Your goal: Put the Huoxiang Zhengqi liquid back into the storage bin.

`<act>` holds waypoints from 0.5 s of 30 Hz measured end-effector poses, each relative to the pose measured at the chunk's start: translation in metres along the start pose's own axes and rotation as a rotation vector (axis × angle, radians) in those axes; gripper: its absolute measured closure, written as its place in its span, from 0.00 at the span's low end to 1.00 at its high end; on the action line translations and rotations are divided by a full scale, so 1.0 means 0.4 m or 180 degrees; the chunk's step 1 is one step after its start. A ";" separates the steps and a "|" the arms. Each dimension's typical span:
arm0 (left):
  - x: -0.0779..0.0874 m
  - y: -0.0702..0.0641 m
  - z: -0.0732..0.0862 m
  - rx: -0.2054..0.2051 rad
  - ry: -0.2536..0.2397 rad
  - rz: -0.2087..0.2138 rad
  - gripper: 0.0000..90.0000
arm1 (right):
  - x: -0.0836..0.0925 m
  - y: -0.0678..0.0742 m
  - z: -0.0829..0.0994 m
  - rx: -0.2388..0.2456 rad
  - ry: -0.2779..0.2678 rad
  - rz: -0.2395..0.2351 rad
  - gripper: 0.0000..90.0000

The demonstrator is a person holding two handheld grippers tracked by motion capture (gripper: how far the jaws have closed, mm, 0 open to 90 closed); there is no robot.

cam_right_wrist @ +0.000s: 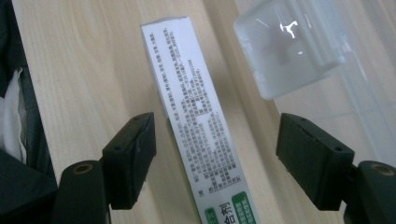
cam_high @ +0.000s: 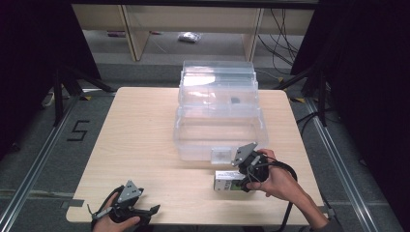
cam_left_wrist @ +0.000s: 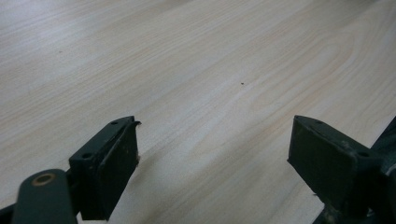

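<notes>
box [cam_right_wrist: 201, 135] end cut off below

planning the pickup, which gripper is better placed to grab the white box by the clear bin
Right. The right gripper already straddles the white box, jaws open on either side, not pressing. The left gripper sits open over bare table, far from it.

Table [cam_high: 145, 140]: pale wood-grain laminate, smooth, slight sheen in the left gripper view. Box [cam_right_wrist: 196, 116]: white cardboard, printed text, 1 green patch at the near end, smooth, semi-matt. Storage bin [cam_high: 217, 111]: clear plastic, glossy, with bright reflections; its latch [cam_right_wrist: 289, 46] is frosted translucent plastic. Right hand-held gripper [cam_right_wrist: 215, 158]: 2 black jaws, matt hard plastic, probably rubbery pad faces, hard to tell. Left hand-held gripper [cam_left_wrist: 215, 163]: same matt black, edges scuffed. Grey top plate [cam_high: 129, 191] looks like dull metal. Floor: grey, matt.
</notes>
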State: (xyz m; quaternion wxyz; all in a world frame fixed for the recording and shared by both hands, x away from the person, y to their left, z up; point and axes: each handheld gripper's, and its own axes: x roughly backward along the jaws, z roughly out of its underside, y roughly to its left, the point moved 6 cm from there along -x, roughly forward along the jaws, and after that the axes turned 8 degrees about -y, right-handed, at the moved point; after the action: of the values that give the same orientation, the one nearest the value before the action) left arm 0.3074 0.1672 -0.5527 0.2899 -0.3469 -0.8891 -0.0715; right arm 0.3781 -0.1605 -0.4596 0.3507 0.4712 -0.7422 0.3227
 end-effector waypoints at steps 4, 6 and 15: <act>-0.001 -0.001 0.001 0.0011 0.0005 -0.0008 0.17 | -0.015 -0.002 -0.004 0.0056 0.0060 -0.0060 0.37; 0.002 -0.001 0.003 -0.0015 0.0044 0.0019 0.17 | -0.024 0.003 -0.005 0.0028 0.0121 -0.0096 0.38; 0.003 0.001 0.000 -0.0041 0.0028 0.0027 0.17 | -0.057 0.008 0.001 0.0101 0.0361 -0.0204 0.45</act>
State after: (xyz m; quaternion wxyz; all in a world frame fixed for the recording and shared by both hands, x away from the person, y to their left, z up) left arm 0.3069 0.1681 -0.5521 0.2918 -0.3522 -0.8859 -0.0774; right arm 0.3820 -0.1491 -0.4791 0.3948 0.4812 -0.7005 0.3491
